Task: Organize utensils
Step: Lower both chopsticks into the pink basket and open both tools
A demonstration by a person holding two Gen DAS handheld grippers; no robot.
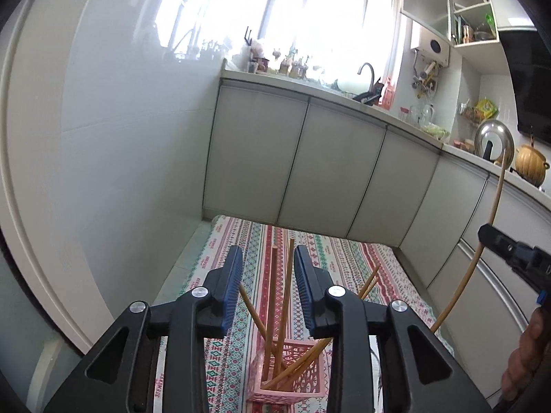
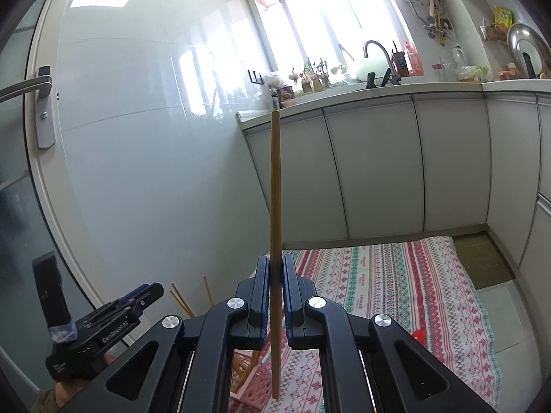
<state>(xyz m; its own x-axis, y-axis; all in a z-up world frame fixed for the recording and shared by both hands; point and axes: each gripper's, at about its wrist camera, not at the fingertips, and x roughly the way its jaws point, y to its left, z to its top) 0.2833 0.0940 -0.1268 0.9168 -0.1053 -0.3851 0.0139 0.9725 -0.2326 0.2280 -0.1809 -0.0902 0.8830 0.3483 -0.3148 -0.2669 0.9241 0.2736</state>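
A pink lattice basket (image 1: 292,375) stands on the patterned tablecloth (image 1: 344,261) and holds several wooden chopsticks (image 1: 272,309) leaning apart. My left gripper (image 1: 267,258) is open above the basket, its jaws either side of the chopstick tops, touching none. My right gripper (image 2: 274,268) is shut on one wooden chopstick (image 2: 275,189), held upright above the basket's pink edge (image 2: 255,382). That chopstick (image 1: 496,199) and the right gripper (image 1: 513,251) show at the right of the left wrist view. The left gripper (image 2: 113,316) shows at lower left of the right wrist view.
Grey kitchen cabinets (image 1: 303,158) and a counter with a sink tap (image 1: 366,72) run behind the table. A white tiled wall (image 1: 120,137) is on the left. A door handle (image 2: 31,86) is at far left. A small red item (image 2: 418,335) lies on the cloth.
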